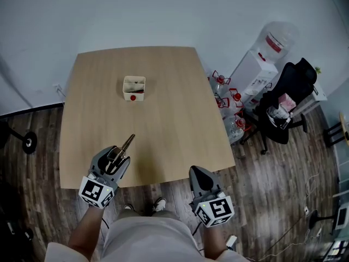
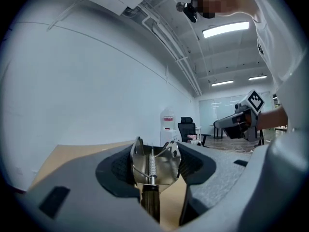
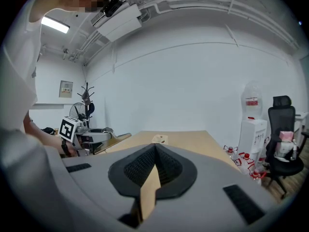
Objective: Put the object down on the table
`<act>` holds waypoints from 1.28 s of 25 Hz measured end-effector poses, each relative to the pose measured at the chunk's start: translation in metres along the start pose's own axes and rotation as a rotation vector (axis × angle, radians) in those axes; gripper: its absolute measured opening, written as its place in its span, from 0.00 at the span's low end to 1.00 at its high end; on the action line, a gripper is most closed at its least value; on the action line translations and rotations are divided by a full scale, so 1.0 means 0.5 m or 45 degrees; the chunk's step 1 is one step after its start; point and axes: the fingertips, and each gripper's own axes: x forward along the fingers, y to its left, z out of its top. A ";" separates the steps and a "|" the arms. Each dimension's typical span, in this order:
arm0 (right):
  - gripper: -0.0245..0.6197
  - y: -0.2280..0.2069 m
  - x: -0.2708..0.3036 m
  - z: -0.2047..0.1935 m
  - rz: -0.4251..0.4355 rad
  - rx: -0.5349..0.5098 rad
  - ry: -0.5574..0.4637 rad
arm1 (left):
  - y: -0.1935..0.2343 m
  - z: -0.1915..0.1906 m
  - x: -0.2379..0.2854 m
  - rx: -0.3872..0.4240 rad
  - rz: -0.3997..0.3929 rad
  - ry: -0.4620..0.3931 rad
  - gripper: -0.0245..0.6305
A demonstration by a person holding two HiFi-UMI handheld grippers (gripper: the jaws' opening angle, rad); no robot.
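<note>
Metal spring tool [image 1: 125, 145]. Head view: left gripper [image 1: 116, 158] is clamping it over the table [image 1: 180, 113] near its front edge, long axis pointing away.
Left gripper view: jaws are pinching its sprung head.
Right gripper view: right gripper [image 3: 153, 153] is idling farther off, jaws together, empty.

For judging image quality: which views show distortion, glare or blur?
Head view: even light, sharp, table edges bowed. Left gripper view: strong fisheye bending, ceiling lamp glares, spring-loaded metal tool between the jaws sharp. Right gripper view: same bending, dark corners.

Beside the water dispenser [image 1: 256, 72] stands a black office chair [image 1: 289, 100]; bottles [image 1: 226, 100] cluster at the dispenser's foot, a small white box [image 1: 134, 88] well apart.
</note>
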 end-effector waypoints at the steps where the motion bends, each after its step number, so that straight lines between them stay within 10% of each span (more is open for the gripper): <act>1: 0.04 -0.002 -0.001 -0.001 -0.003 0.000 0.001 | -0.002 -0.010 0.009 0.015 -0.011 0.014 0.39; 32: 0.03 -0.056 -0.061 -0.078 -0.166 0.033 0.130 | 0.011 -0.323 0.241 0.283 -0.161 0.472 0.39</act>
